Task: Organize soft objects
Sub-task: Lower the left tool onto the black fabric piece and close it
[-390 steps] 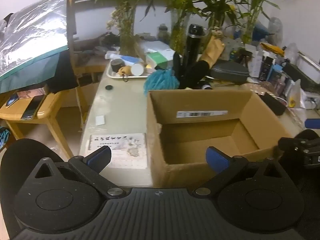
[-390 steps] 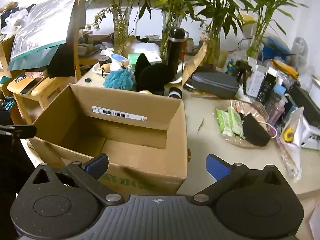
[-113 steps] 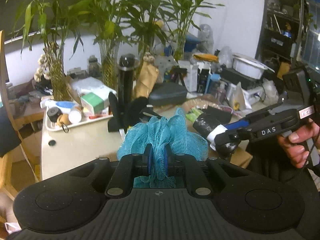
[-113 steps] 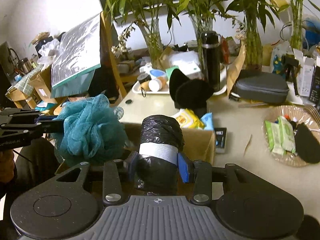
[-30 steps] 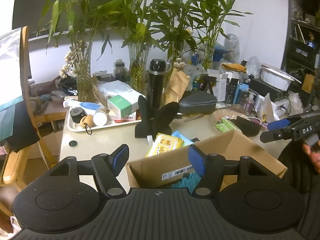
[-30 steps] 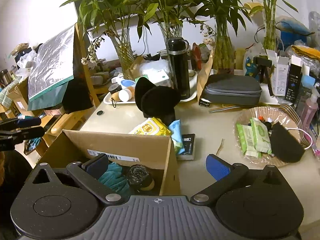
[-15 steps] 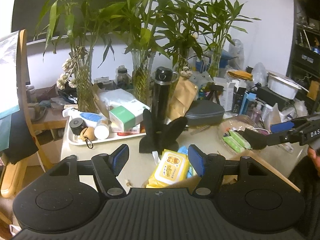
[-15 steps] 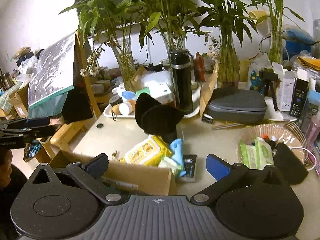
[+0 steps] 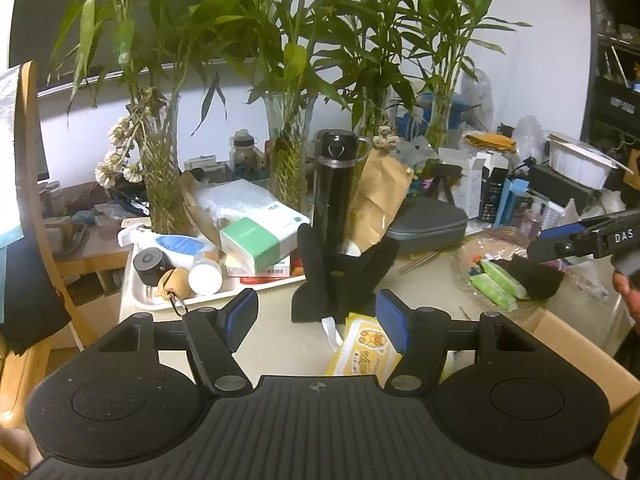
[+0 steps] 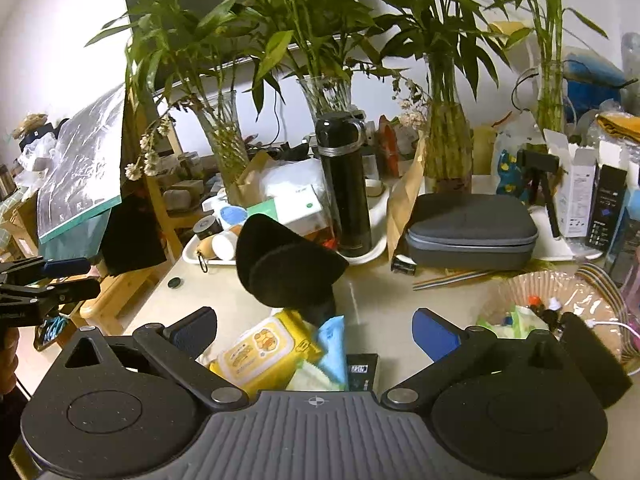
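A black soft plush piece (image 9: pixel 344 276) (image 10: pixel 286 266) stands on the table in front of a black flask (image 9: pixel 335 184) (image 10: pixel 346 184). A yellow wipes pack (image 9: pixel 362 354) (image 10: pixel 260 348) lies just before it, with a blue packet (image 10: pixel 334 346) beside it. My left gripper (image 9: pixel 316 320) is open and empty, its blue pads (image 9: pixel 240 316) framing the plush and the yellow pack. My right gripper (image 10: pixel 314 330) is open and empty above the packs. A corner of the cardboard box (image 9: pixel 580 352) shows at lower right in the left wrist view.
A white tray (image 9: pixel 160 300) holds jars, a green-white box (image 9: pixel 256 240) and bottles. Glass vases with bamboo line the back. A grey zip case (image 10: pixel 472 228) and a basket (image 10: pixel 560 292) with green packs sit to the right. A wooden chair (image 10: pixel 120 296) stands at the left.
Both grippers have moved forward over the box toward the plush and the packs. The box interior with the blue mesh puff has dropped out of view. Both stay open.
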Demonstrator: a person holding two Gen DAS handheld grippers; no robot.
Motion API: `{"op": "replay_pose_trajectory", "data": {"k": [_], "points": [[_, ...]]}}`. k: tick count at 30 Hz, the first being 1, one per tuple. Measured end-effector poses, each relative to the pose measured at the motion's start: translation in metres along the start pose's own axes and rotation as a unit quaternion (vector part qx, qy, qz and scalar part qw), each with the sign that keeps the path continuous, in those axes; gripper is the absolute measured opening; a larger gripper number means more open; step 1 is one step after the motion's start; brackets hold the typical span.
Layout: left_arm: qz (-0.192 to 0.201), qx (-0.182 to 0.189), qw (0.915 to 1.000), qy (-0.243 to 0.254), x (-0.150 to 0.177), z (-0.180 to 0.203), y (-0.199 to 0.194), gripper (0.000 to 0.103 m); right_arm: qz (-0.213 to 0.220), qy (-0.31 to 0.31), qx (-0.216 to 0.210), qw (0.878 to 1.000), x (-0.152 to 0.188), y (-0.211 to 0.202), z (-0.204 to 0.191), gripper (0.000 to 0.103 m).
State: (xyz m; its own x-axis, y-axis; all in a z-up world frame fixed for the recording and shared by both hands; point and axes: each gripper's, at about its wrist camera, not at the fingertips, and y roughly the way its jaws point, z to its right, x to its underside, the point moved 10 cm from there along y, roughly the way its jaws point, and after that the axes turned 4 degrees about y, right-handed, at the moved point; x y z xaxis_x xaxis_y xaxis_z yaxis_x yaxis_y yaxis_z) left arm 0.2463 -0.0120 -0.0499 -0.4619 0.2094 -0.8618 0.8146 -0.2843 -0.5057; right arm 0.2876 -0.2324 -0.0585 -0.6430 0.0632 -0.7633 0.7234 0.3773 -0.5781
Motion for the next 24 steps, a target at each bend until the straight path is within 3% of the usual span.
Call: {"op": "replay_pose_trajectory", "data": {"k": [12, 17, 18, 20, 24], "points": [[-0.029, 0.01, 0.999, 0.032, -0.012, 0.001, 0.057, 0.065, -0.005, 0.03, 0.013, 0.999, 0.003, 0.03, 0.03, 0.103], [-0.048, 0.031, 0.9968, 0.056, -0.016, 0.008, 0.083, 0.065, -0.006, 0.037, 0.019, 0.999, 0.004, 0.032, 0.037, 0.103], [-0.053, 0.037, 0.9962, 0.059, -0.016, 0.01, 0.09, 0.067, -0.005, 0.037, 0.022, 0.999, 0.004, 0.033, 0.039, 0.103], [-0.061, 0.043, 0.9953, 0.061, -0.016, 0.012, 0.102, 0.079, -0.004, 0.04, 0.026, 0.999, 0.004, 0.033, 0.042, 0.103], [-0.093, 0.046, 0.9922, 0.07, -0.013, 0.015, 0.126, 0.079, 0.003, 0.049, 0.03, 0.998, 0.002, 0.031, 0.046, 0.103]]}}
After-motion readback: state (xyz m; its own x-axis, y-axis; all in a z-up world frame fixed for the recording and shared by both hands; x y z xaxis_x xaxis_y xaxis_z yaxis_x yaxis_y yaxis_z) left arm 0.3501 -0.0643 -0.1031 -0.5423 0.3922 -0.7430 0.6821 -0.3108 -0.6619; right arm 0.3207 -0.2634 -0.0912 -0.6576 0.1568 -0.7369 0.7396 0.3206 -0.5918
